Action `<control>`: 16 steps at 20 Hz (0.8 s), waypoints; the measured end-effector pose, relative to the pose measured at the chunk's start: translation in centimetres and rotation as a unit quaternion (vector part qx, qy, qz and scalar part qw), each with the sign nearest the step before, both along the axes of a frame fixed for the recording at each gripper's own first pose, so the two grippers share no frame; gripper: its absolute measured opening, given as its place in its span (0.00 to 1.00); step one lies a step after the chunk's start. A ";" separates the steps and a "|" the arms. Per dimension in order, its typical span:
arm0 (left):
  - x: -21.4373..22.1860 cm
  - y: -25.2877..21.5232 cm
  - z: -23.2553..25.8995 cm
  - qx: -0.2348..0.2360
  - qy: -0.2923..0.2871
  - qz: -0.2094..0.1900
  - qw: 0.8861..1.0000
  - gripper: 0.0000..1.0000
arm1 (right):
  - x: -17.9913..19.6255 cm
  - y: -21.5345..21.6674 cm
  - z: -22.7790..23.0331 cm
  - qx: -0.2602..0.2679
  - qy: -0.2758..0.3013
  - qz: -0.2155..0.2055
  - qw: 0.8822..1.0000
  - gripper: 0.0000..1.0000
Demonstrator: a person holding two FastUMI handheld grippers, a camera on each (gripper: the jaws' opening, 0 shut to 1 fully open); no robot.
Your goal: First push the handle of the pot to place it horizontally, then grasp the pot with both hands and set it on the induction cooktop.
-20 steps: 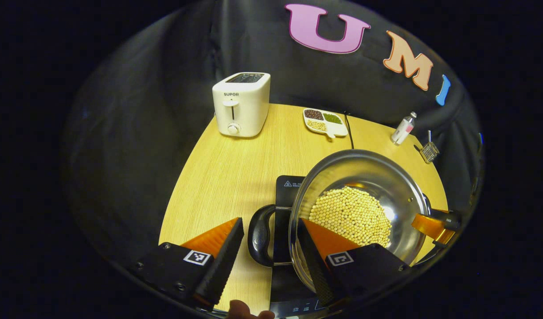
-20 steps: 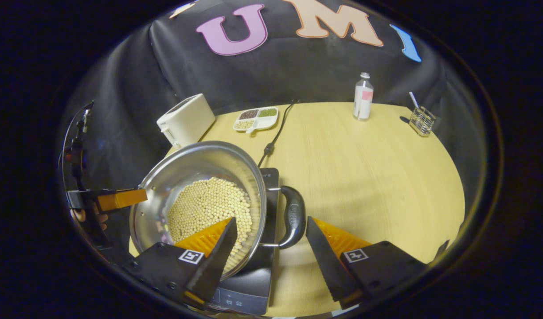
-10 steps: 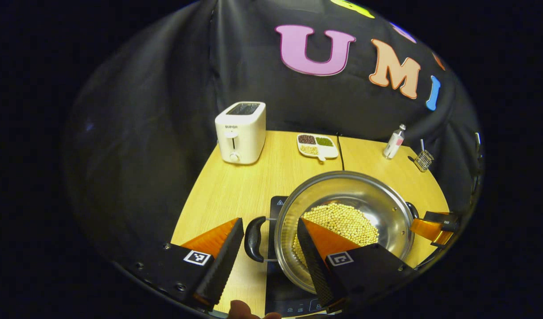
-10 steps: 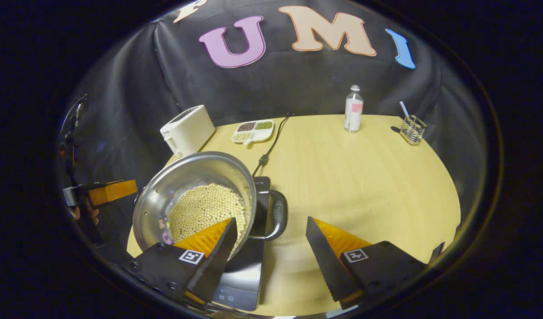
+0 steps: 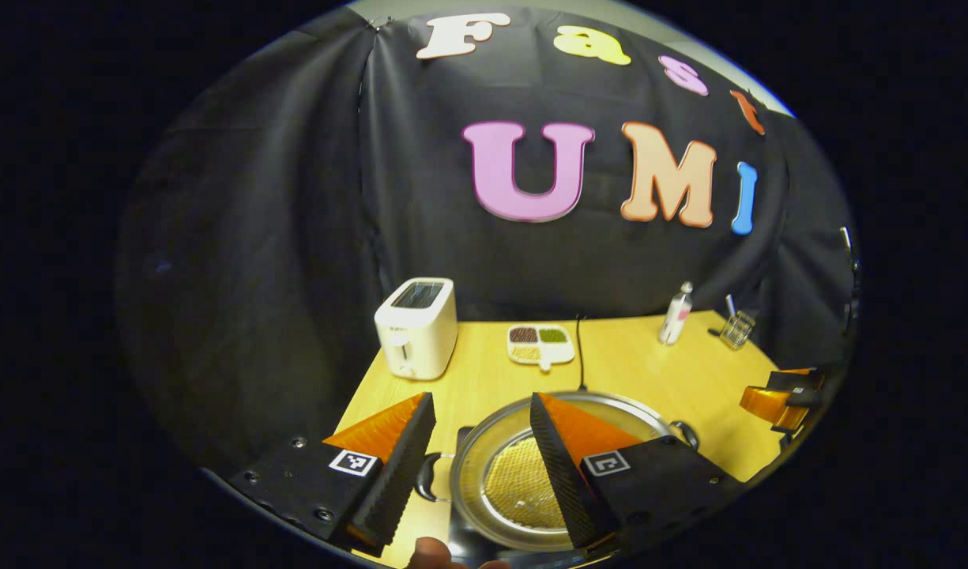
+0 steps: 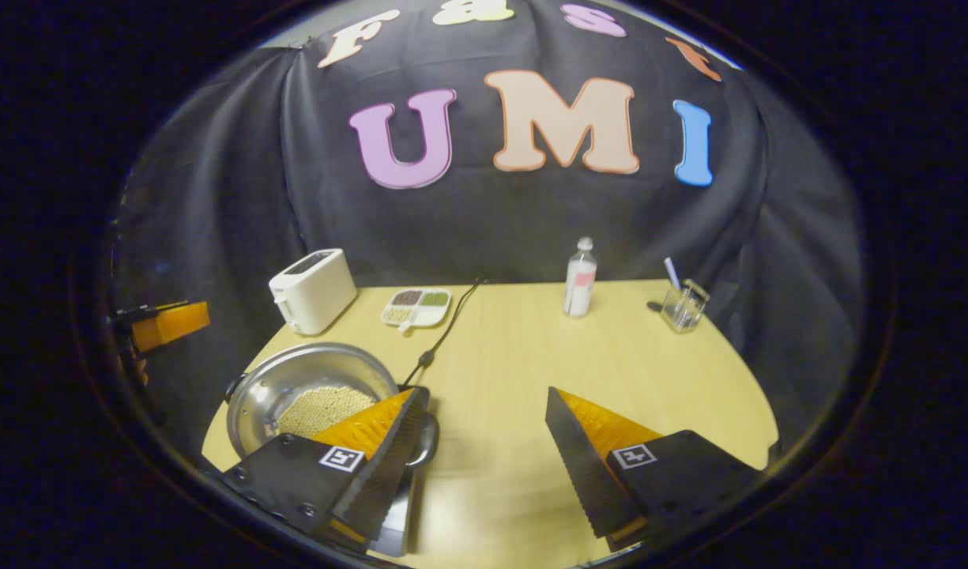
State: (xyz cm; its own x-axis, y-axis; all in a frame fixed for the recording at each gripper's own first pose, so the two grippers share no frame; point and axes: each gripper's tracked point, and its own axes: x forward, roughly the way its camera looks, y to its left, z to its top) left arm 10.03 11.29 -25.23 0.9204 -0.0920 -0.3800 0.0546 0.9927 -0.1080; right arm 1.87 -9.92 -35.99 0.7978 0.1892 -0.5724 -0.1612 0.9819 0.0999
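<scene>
We are holding both grippers spread and empty above the pot [image 5: 523,482], which is sitting on the induction cooktop [image 6: 398,518].

Going left to right in the left gripper view, we are seeing the white toaster [image 5: 416,326] standing at the table's [image 5: 634,371] far left, then the divided dish of beans [image 5: 540,345], the black cord [image 5: 578,356], the small bottle [image 5: 675,314] and the clear holder [image 5: 736,330]. Our left gripper [image 5: 480,466] is hovering with its jaws wide apart, gripping nothing, above the pot's left handle [image 5: 427,478]. In the right gripper view, the steel pot is showing at lower left, filled with pale beans [image 6: 322,407]; our right gripper [image 6: 484,462] is hanging with its jaws spread too, its left finger overlapping the pot's near handle in the picture.
</scene>
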 end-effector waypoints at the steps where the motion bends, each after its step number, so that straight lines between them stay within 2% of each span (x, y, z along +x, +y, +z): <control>1: 0.2 -0.4 1.8 -0.001 -0.016 0.002 1.000 0.80 | 0.8 -0.8 1.5 -0.010 -0.022 0.000 1.000 0.94; 3: 0.5 -1.6 4.9 -0.005 -0.049 -0.004 0.999 0.80 | 2.1 -2.4 4.9 -0.027 -0.065 0.001 0.997 0.94; 4: 0.6 -2.3 6.7 -0.011 -0.066 -0.011 0.998 0.76 | 2.7 -3.0 6.7 -0.030 -0.086 0.001 0.996 0.94; 6: 0.6 -3.7 9.9 -0.015 -0.101 -0.017 0.995 0.79 | 4.0 -4.3 10.7 -0.030 -0.132 -0.004 0.991 0.98; 7: 0.6 -4.3 11.6 -0.011 -0.119 -0.017 0.993 0.75 | 4.5 -4.9 12.7 -0.025 -0.152 -0.008 0.988 0.96; 8: 0.6 -4.9 13.0 -0.005 -0.137 -0.017 0.990 0.79 | 4.6 -5.5 14.8 -0.021 -0.173 -0.011 0.985 1.00; 9: 0.5 -5.5 14.7 -0.004 -0.155 -0.017 0.988 0.75 | 4.8 -6.0 16.8 -0.017 -0.193 -0.013 0.981 0.99; 12: -0.2 -7.9 19.9 -0.018 -0.202 -0.024 0.979 0.79 | 5.4 -8.3 22.5 -0.002 -0.249 -0.024 0.968 0.99; 13: -0.6 -8.6 21.4 -0.021 -0.216 -0.025 0.976 0.75 | 5.3 -8.9 24.2 0.008 -0.262 -0.028 0.965 0.99; 16: -1.5 -11.1 25.0 -0.024 -0.243 -0.026 0.969 0.75 | 4.7 -12.4 29.2 0.029 -0.290 -0.044 0.956 0.98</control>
